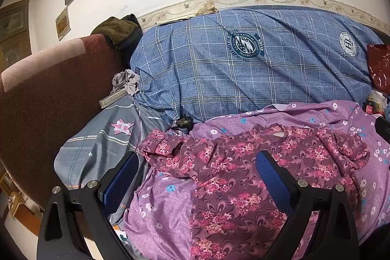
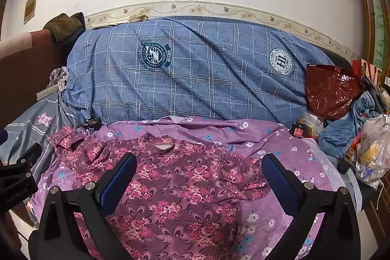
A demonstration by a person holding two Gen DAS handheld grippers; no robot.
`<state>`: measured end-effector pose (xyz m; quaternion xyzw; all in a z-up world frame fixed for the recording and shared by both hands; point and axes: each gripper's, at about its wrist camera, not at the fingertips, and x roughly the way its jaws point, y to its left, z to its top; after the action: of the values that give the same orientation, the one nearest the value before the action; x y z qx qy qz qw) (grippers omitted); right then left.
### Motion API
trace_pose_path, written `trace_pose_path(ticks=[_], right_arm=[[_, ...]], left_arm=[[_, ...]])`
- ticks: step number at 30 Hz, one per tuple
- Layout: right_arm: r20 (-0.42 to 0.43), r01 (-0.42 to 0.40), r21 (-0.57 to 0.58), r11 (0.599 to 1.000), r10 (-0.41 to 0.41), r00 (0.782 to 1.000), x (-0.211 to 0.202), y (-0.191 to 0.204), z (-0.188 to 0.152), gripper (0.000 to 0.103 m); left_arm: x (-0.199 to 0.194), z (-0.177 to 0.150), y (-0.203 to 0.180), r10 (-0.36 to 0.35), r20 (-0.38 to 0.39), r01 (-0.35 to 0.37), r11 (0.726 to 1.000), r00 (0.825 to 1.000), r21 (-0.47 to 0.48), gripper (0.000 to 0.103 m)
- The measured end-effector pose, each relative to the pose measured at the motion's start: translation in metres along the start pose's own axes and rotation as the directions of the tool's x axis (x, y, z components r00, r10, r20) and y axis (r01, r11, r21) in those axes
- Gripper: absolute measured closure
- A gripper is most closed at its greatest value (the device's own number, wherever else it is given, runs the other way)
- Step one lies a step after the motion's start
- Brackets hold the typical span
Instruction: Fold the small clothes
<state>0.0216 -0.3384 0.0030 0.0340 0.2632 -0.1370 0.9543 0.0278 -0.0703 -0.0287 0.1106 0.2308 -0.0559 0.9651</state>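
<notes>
A small maroon top with pink flowers (image 1: 226, 167) lies spread flat on a purple flowered cloth (image 1: 160, 211), neck hole toward the wall. It also shows in the right wrist view (image 2: 175, 177) on the same purple cloth (image 2: 268, 138). My left gripper (image 1: 197, 162) is open and empty, above the top's left half. My right gripper (image 2: 199, 165) is open and empty, above the top's right half. The left gripper's body shows at the left edge of the right wrist view (image 2: 17, 179).
A big blue checked bundle (image 2: 195, 70) lies behind the top against the wall. A grey star-print cloth (image 1: 102, 145) and a brown sofa arm (image 1: 48, 94) are at the left. A red plastic bag (image 2: 331, 89), jeans (image 2: 346, 123) and a clear bag (image 2: 373, 150) crowd the right.
</notes>
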Motion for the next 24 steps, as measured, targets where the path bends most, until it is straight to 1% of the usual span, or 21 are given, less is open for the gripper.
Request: trace_pose_path(ticks=[8, 24], right_arm=[[0.012, -0.007, -0.009, 1.000, 0.008, 1.000, -0.005, 0.004, 0.002, 0.000], [0.046, -0.018, -0.013, 1.000, 0.019, 0.999, -0.020, 0.008, 0.006, 0.000]], left_arm=[[-0.003, -0.002, 0.003, 0.003, -0.001, -0.003, 1.000, 1.000, -0.005, 0.005], [-0.020, -0.002, 0.010, 0.006, 0.022, -0.006, 1.000, 1.000, -0.012, 0.005]])
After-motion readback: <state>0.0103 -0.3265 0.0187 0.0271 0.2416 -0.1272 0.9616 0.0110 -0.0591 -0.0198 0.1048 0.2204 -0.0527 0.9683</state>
